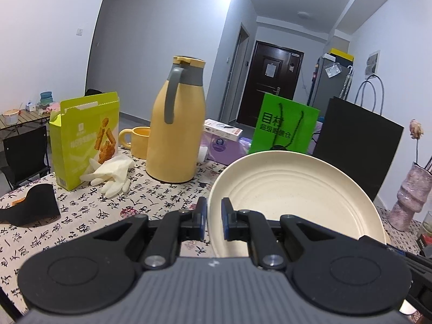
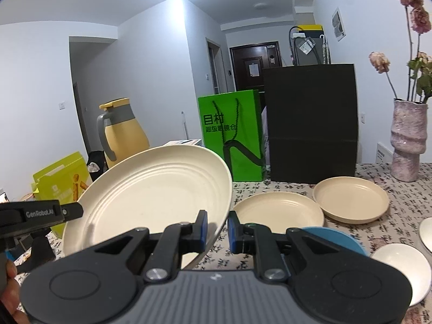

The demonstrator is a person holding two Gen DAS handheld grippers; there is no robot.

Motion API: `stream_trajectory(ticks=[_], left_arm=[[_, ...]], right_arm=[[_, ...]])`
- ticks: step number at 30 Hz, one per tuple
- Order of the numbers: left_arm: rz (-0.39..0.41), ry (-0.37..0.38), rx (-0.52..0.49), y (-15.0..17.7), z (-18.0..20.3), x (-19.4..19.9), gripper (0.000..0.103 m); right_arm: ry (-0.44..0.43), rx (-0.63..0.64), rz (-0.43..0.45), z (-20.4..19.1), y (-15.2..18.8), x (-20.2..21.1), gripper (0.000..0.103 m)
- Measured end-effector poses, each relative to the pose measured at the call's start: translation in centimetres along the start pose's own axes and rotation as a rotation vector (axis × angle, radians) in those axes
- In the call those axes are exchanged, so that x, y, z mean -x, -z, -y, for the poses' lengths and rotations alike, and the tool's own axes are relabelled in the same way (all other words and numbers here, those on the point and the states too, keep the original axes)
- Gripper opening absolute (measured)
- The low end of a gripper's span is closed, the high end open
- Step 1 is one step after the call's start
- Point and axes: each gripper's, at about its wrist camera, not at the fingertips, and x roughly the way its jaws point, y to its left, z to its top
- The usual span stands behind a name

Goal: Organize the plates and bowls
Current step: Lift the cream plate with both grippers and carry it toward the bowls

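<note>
My right gripper pinches the near rim of the large cream ridged plate, and my left gripper clamps its opposite rim; it hangs tilted above the table. The smaller cream plate lies just right, toward the table's right edge.

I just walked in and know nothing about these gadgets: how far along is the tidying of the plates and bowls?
Early on, it seems. Nothing looks stacked yet. In hand: both the left gripper and right gripper clamp one cream plate, lifted and tilted above the table. Left: two more cream plates lie side by side, plus a blue dish and a white bowl, all separate.
</note>
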Motion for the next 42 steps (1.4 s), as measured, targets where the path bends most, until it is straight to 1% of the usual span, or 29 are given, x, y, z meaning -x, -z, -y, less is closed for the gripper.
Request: stream_trajectory(ticks=[12, 25, 42], left_arm=[[0.012, 0.041, -0.037, 1.9, 2.7, 3.9, 0.012], [0.029, 0.073, -0.07, 3.8, 4.5, 7.7, 0.012], [0.014, 0.125, -0.086, 7.3, 5.8, 10.4, 0.012]], right_arm=[[0.032, -0.022, 0.018, 2.4, 1.3, 4.6, 0.015], [0.062, -0.038, 0.029, 4.3, 3.5, 9.0, 0.015], [0.116, -0.052, 0.037, 6.0, 6.4, 13.3, 0.015]])
